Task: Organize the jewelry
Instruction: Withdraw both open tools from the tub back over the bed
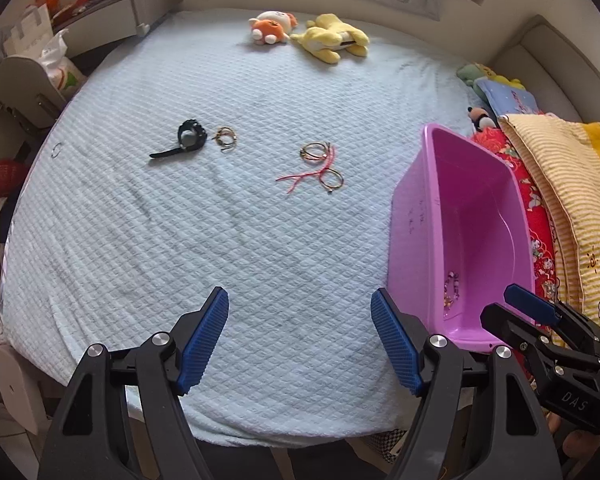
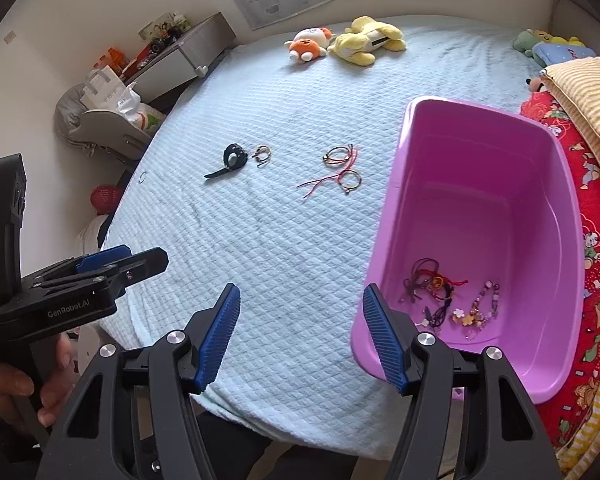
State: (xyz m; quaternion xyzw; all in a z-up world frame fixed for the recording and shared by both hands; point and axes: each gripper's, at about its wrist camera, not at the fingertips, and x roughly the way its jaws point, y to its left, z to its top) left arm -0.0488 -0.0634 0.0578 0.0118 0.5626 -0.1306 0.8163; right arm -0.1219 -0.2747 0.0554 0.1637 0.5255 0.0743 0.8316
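On the light blue bedspread lie a black watch [image 1: 187, 142] [image 2: 230, 160], a small beaded bracelet [image 1: 225, 137] [image 2: 261, 154] beside it, and gold bangles tangled with red cord [image 1: 320, 166] [image 2: 340, 170]. A pink plastic tub [image 1: 460, 216] [image 2: 480, 184] stands at the right, with several bracelets and cords [image 2: 452, 300] on its bottom. My left gripper [image 1: 300, 340] is open and empty over the bed's near edge. My right gripper [image 2: 300, 340] is open and empty, its right finger next to the tub's near wall.
Two plush toys [image 1: 308, 34] [image 2: 348, 42] lie at the far side of the bed. Folded quilts and pillows [image 1: 560, 184] [image 2: 588, 128] are stacked right of the tub. A grey shelf with clutter [image 1: 100, 12] stands beyond the bed's left edge.
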